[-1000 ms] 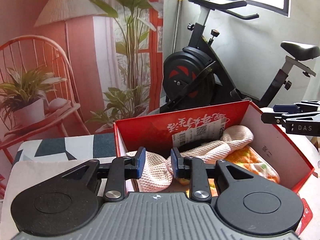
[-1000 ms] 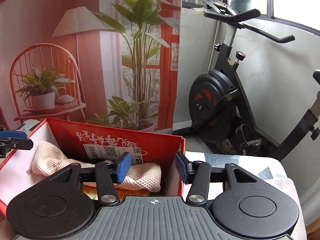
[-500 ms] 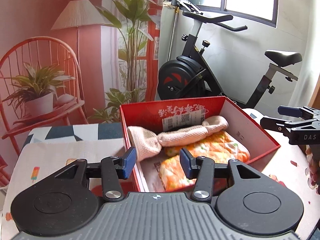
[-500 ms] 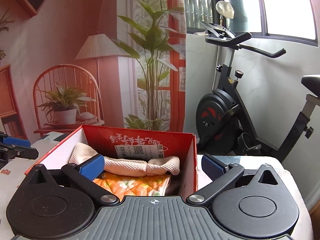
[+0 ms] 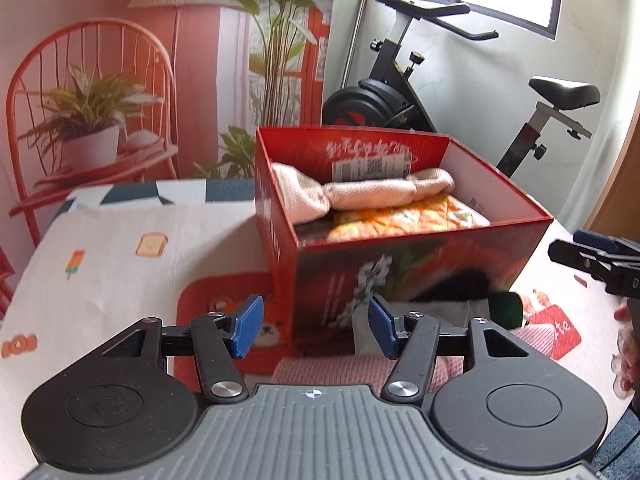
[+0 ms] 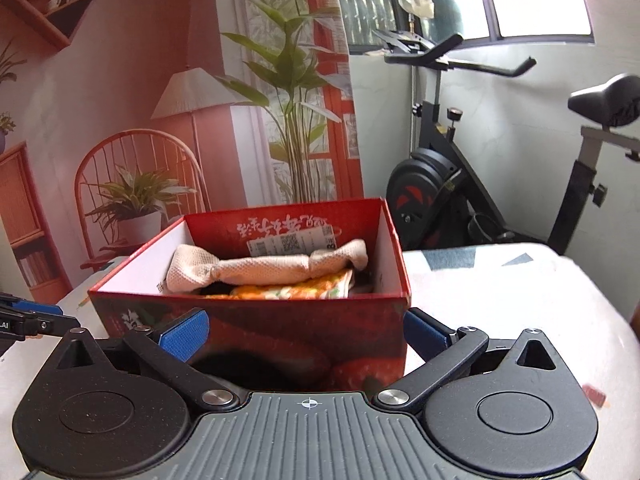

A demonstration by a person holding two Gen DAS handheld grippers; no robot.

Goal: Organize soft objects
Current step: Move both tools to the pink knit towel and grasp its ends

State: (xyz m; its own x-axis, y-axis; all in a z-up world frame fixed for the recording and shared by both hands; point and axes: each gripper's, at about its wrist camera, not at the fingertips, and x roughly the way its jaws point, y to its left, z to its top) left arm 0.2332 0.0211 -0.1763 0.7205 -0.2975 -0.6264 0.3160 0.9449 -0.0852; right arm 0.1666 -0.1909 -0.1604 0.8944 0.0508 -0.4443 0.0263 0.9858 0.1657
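Only left wrist: pink cloth (image 5: 332, 372), green object (image 5: 505, 309)

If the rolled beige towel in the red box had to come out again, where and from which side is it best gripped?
Probably the narrow cinched waist of the rolled beige towel, from above. It lies lengthwise across the red box on the orange floral cloth, near the back wall, so the walls block a side approach; only its top is clear.
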